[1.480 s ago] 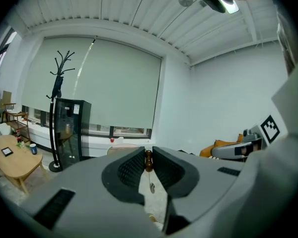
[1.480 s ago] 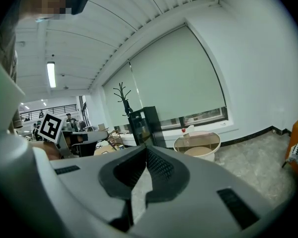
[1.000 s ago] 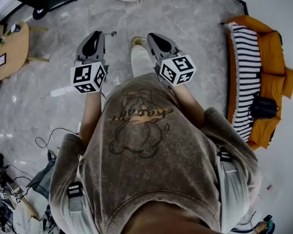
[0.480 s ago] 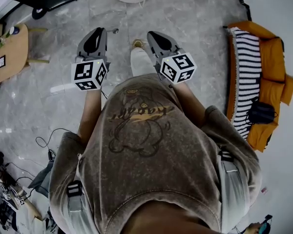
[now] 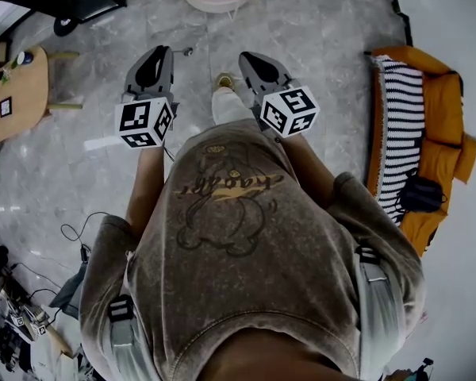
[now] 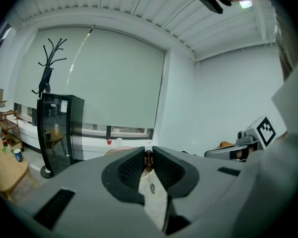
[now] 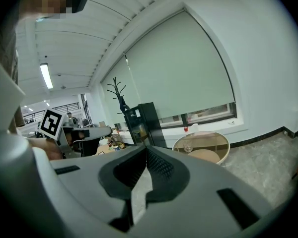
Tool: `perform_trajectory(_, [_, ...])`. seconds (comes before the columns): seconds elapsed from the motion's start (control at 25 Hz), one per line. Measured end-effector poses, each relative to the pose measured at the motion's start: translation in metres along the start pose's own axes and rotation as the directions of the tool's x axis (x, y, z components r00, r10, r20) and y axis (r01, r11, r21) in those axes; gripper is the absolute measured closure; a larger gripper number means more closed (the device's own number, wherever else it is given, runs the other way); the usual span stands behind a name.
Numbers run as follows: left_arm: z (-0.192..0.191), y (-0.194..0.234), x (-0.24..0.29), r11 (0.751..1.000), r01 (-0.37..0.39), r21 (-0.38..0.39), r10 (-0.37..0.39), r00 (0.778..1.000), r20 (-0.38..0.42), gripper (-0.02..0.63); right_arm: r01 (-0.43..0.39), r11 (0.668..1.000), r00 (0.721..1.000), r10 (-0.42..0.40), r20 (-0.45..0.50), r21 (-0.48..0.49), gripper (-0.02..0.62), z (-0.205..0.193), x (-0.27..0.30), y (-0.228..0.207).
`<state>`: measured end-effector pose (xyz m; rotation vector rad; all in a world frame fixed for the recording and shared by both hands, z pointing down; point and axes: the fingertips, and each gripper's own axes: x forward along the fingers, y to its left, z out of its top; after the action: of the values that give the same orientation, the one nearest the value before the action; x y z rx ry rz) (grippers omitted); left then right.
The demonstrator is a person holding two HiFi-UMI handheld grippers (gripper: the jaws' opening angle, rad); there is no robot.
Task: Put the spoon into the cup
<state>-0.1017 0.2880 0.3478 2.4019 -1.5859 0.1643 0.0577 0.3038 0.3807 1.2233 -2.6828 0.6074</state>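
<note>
My left gripper (image 5: 168, 51) is held out in front of the body, shut on a spoon (image 5: 186, 52) whose metal end sticks out to the right of the jaws. In the left gripper view the spoon's brown handle end (image 6: 148, 159) is pinched between the pads of the left gripper (image 6: 148, 155). My right gripper (image 5: 244, 57) is beside it, shut with nothing in it; in its own view the jaws of the right gripper (image 7: 146, 150) meet at the tips. Ahead stands a round table (image 7: 223, 144) with a small glass cup (image 7: 188, 147) on it.
The round table's rim (image 5: 189, 1) shows at the top of the head view. An orange sofa with a striped blanket (image 5: 416, 125) and a black bag (image 5: 423, 193) is on the right. A wooden table (image 5: 12, 94) stands left, with cables (image 5: 79, 232) on the floor. A black cabinet (image 6: 57, 133) stands near the window.
The floor has slid down the head view and the round table has come further into sight at the top. Both grippers keep the same pose in front of the body.
</note>
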Motion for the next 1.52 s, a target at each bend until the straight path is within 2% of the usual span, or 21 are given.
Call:
perform_trajectory(0.96, [0.05, 0.038, 0.144, 0.993, -0.114, -0.044, 0.114, 0.993, 0.013, 0.546, -0.098, 0.995, 0.995, 0.097, -0.032, -0.006, 0.575, 0.076, 0.099, -0.119])
perform_trajectory(1.52, [0.065, 0.083, 0.195, 0.99, -0.126, -0.056, 0.127, 0.992, 0.007, 0.546, -0.11, 0.994, 0.992, 0.11, -0.054, 0.003, 0.575, 0.093, 0.157, -0.144])
